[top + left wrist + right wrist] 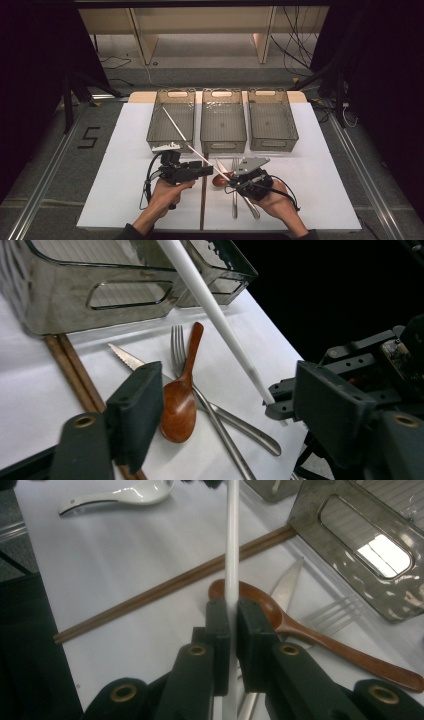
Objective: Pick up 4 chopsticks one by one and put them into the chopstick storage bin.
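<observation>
The right gripper pinches a white chopstick that slants up over the left bin. The left gripper hangs half open beside it, holding nothing. I'd lower the tip slowly before letting go.

Our white chopstick's near end hidden between the right gripper's fingers, its far tip beyond the frame.

Lab-style recording bay, white worktop sitting between dark curtains, three grey bins lining up at its far edge, loose cables trailing behind the bins, taped "5" lying left of the worktop
</observation>
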The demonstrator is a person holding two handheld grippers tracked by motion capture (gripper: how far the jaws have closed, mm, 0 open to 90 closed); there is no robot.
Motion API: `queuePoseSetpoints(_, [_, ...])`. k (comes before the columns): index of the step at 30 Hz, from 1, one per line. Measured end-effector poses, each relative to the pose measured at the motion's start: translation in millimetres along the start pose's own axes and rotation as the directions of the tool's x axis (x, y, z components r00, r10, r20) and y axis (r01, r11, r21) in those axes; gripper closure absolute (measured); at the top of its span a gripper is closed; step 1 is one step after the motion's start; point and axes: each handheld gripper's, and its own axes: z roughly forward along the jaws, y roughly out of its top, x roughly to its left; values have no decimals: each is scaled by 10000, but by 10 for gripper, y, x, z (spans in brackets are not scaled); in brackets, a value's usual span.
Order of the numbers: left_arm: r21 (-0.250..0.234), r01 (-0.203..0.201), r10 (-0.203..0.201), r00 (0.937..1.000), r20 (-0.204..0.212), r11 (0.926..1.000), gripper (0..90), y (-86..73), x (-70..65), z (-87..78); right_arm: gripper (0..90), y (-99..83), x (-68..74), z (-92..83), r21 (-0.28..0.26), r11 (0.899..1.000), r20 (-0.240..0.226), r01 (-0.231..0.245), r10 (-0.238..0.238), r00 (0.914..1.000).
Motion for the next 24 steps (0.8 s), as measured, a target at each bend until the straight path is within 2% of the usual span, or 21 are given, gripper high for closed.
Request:
queuePoseSetpoints(3, [-20,202,-202,9995,239,9998,368,-5,6,28,852,13,13,18,-75,10000,-17,-10,10,10000])
queuePoseSetpoints(14, [118,492,-501,9945,919,9987,600,-26,20,98,851,39,50,59,-306,9995,-68,-35,33,10000])
queuePoseSetpoints(24, [128,467,-478,9931,1071,9988,748,-29,-4,117,851,42,73,77,-554,9985,-173,-25,15,9998])
